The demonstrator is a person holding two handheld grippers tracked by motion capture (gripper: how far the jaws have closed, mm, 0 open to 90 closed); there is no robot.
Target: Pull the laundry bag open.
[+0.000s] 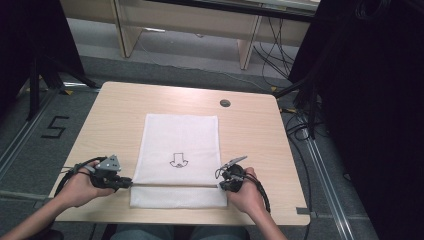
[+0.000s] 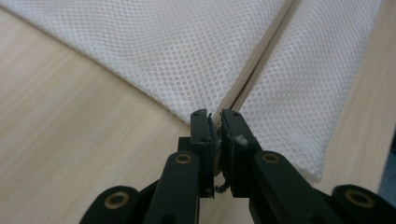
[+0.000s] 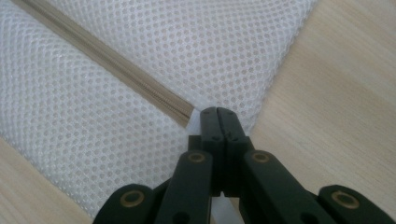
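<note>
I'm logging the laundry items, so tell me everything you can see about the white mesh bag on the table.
The white mesh bag is a flat rectangular pouch of fine netted fabric lying on the light wooden table, long side running away from the person. A small black outline drawing sits near its middle. A tan zipper line crosses it near the person's end. The left tongs are shut on the zipper's left end, and the right tongs pinch the bag's right edge at the zipper's other end.

A light wooden table [image 1: 115, 107] with a round cable hole [image 1: 225, 103] stands on grey floor [image 1: 30, 150] marked "5" [image 1: 54, 127].
</note>
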